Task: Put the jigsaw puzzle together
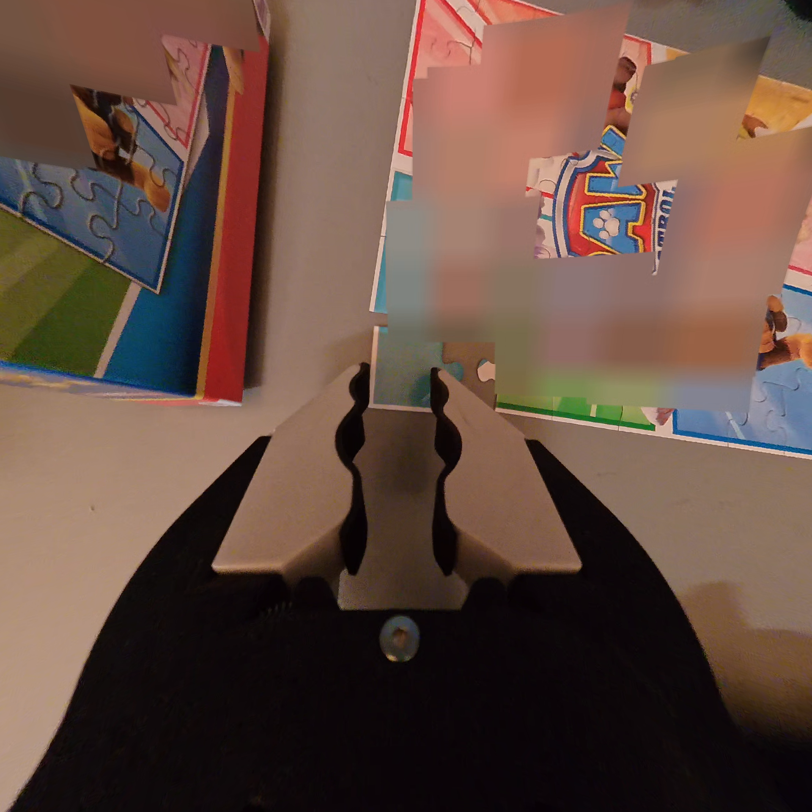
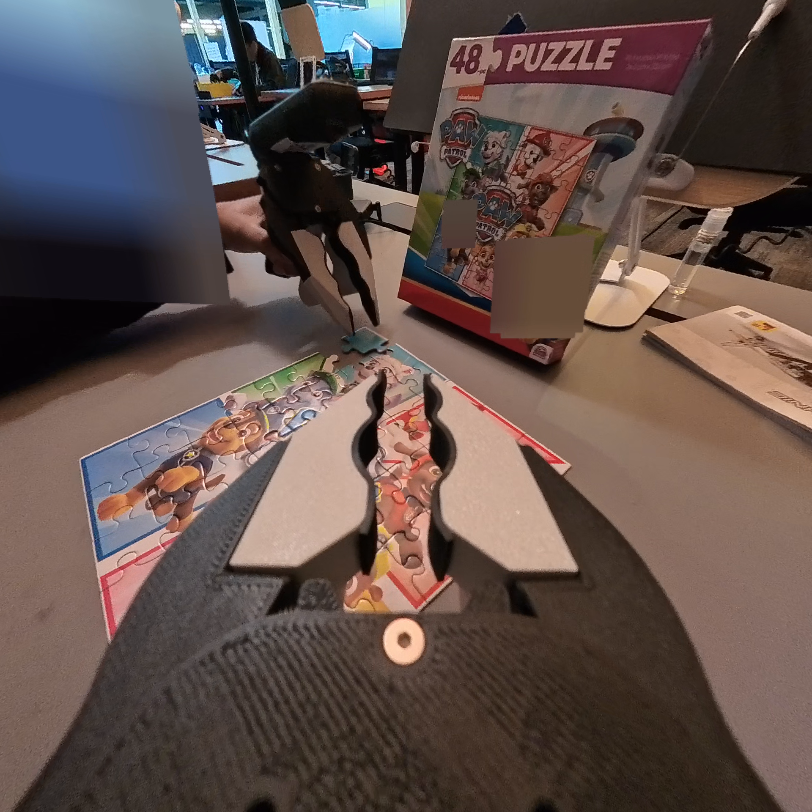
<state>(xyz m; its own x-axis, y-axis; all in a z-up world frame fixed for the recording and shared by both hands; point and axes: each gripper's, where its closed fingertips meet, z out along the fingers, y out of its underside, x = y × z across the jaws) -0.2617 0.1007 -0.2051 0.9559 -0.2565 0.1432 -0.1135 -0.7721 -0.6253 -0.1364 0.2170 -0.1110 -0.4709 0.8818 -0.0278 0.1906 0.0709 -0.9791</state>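
Observation:
A nearly whole picture jigsaw puzzle (image 1: pixel 606 215) lies flat on the grey table (image 1: pixel 132 527). A loose teal piece (image 1: pixel 404 373) lies at its near left corner, next to an unfilled slot (image 1: pixel 468 358). My left gripper (image 1: pixel 399 370) is open, with its tips down at this teal piece, which lies flat under them. In the right wrist view the left gripper (image 2: pixel 364 324) stands tilted over the teal piece (image 2: pixel 367 342), one fingertip (image 2: pixel 351 327) at its edge. My right gripper (image 2: pixel 403 382) is open and empty, hovering over the puzzle (image 2: pixel 175 474).
The puzzle box (image 2: pixel 549 175) stands upright behind the puzzle; its red side (image 1: pixel 237 219) shows at the left in the left wrist view. A booklet (image 2: pixel 738 364), a white stand base (image 2: pixel 628 294) and a small clear bottle (image 2: pixel 698 255) are at the right. A hand (image 2: pixel 246 224) holds the left gripper. Tip to tip, the grippers are about 20 cm apart.

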